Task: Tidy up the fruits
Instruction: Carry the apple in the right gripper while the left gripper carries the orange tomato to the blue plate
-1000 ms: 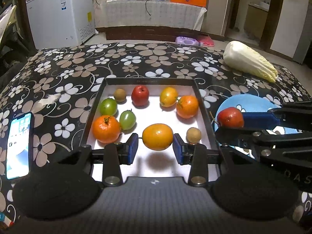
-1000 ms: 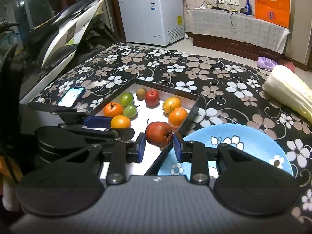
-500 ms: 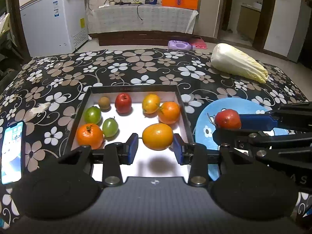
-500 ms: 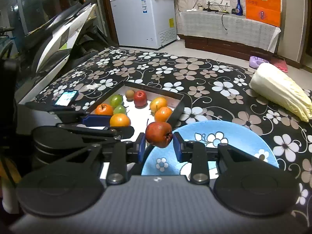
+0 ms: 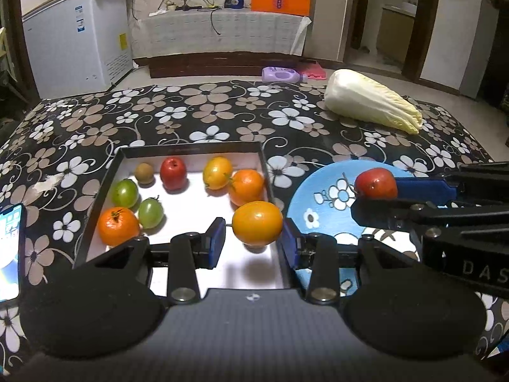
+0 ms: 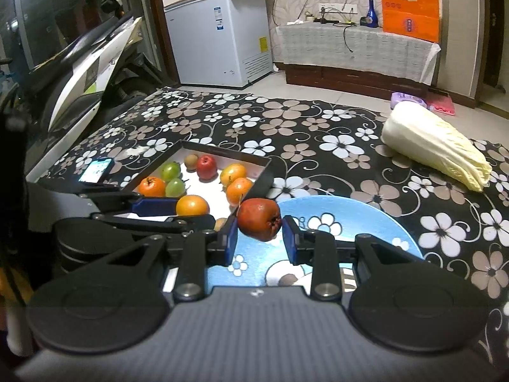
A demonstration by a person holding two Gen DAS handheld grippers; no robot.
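Note:
My left gripper is shut on a yellow-orange fruit and holds it above the right front part of the black-rimmed white tray. The tray holds several fruits: a red apple, two green ones, oranges and a small brown one. My right gripper is shut on a red fruit above the left edge of the blue flowered plate. The right gripper and its red fruit also show over the plate in the left wrist view.
A napa cabbage lies at the far right of the flowered tablecloth. A lit phone lies left of the tray. A white freezer and a low cabinet stand beyond the table. A scooter stands to the left.
Both grippers have risen and pulled back while still holding their fruits. The left one has shifted right toward the tray's right wall; the right one has moved from the tray edge to over the plate.

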